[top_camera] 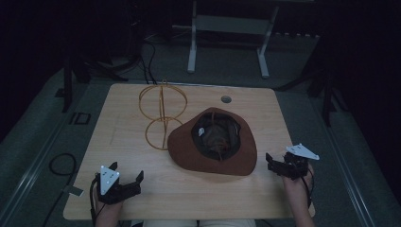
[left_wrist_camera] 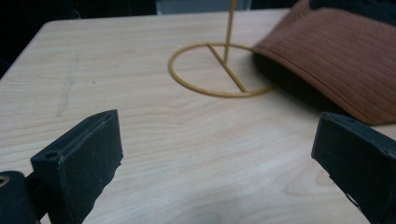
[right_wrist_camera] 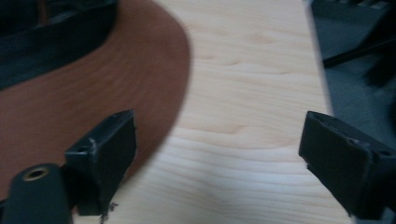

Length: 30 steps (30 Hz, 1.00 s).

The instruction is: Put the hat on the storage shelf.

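Observation:
A brown brimmed hat (top_camera: 213, 142) lies upside down, its dark lining facing up, right of centre on the wooden table (top_camera: 198, 189). A gold wire stand (top_camera: 162, 113) rests to the hat's left, its round base ring touching or tucked under the brim. My left gripper (top_camera: 126, 171) is open near the front left edge, well short of the hat. In the left gripper view it (left_wrist_camera: 217, 154) faces the base ring (left_wrist_camera: 227, 69) and the brim (left_wrist_camera: 336, 60). My right gripper (top_camera: 270, 163) is open just right of the brim. In its own view (right_wrist_camera: 219, 154) the brim (right_wrist_camera: 93, 93) lies beside its left jaw.
A round cable grommet (top_camera: 226, 99) sits near the table's far edge. A white metal frame (top_camera: 227, 28) stands on the floor behind the table. Cables (top_camera: 61, 165) lie on the floor at the left. The table's right edge runs close to my right gripper.

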Tool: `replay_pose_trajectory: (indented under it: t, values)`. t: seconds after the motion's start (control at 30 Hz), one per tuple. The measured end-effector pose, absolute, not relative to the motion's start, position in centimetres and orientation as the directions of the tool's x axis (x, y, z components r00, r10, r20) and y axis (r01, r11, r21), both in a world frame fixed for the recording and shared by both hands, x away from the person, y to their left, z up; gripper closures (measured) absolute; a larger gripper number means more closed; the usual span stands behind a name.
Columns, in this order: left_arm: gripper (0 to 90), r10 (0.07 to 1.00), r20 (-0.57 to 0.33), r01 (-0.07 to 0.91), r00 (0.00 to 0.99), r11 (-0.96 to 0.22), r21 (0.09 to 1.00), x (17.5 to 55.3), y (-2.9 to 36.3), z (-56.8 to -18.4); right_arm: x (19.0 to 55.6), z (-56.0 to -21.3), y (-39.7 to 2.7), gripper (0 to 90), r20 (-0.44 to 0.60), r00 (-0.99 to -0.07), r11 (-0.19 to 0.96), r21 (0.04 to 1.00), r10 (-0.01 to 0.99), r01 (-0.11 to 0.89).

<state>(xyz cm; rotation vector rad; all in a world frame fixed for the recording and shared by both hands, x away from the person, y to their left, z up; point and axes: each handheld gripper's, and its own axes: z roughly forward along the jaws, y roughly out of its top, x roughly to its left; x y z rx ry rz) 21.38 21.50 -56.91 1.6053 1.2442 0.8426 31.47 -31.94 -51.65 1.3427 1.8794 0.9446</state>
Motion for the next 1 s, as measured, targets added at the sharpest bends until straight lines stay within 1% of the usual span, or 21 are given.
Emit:
replay_pose_trajectory:
  t: [0.03,0.1,0.2,0.37,0.5,0.53,0.6,0.67,0.77,0.8,1.0]
  values:
    - [2.6,0.957,-0.016,0.351,0.291,-0.091,0.932,21.3,21.4,-56.9,31.7,-51.4,-31.6,12.7,-0.076,-0.289,0.221,0.832,0.954,0.509]
    - [2.6,0.947,0.001,0.357,0.321,-0.122,0.926,21.3,21.0,-56.9,32.2,-50.9,-31.1,13.3,-0.042,-0.318,0.208,0.836,0.947,0.508]
    - [2.6,0.938,0.008,0.375,0.347,-0.147,0.915,21.4,20.5,-57.0,32.8,-50.1,-30.2,14.0,-0.017,-0.342,0.193,0.851,0.939,0.488]
    - [2.6,0.931,0.024,0.365,0.364,-0.166,0.916,21.3,20.2,-57.0,33.8,-48.9,-28.5,14.3,0.005,-0.378,0.182,0.872,0.926,0.455]
    - [2.6,0.925,0.022,0.369,0.379,-0.173,0.913,21.3,20.3,-57.0,34.8,-48.4,-26.8,13.3,-0.010,-0.393,0.208,0.860,0.920,0.465]
    - [2.6,0.925,0.022,0.369,0.379,-0.173,0.913,21.3,20.3,-57.0,34.8,-48.4,-26.8,13.3,-0.010,-0.393,0.208,0.860,0.920,0.465]
    - [2.6,0.922,0.014,0.369,0.386,-0.169,0.914,21.3,20.3,-57.0,35.7,-48.2,-25.8,12.3,0.015,-0.427,0.216,0.846,0.904,0.487]
    - [2.6,0.920,0.015,0.368,0.393,-0.172,0.914,21.3,20.3,-57.0,36.5,-48.4,-25.1,12.3,-0.005,-0.423,0.236,0.836,0.906,0.496]
    - [2.7,0.918,0.032,0.358,0.396,-0.186,0.915,21.2,20.3,-57.0,37.4,-48.7,-24.6,12.4,0.017,-0.421,0.225,0.825,0.907,0.519]
    - [4.1,0.917,0.033,0.356,0.399,-0.188,0.915,21.2,20.2,-57.0,38.4,-49.0,-23.9,12.6,0.018,-0.417,0.229,0.813,0.909,0.534]
    - [4.1,0.910,0.032,0.364,0.414,-0.198,0.910,21.3,20.1,-57.1,40.7,-49.6,-22.3,14.3,0.004,-0.432,0.259,0.794,0.902,0.549]
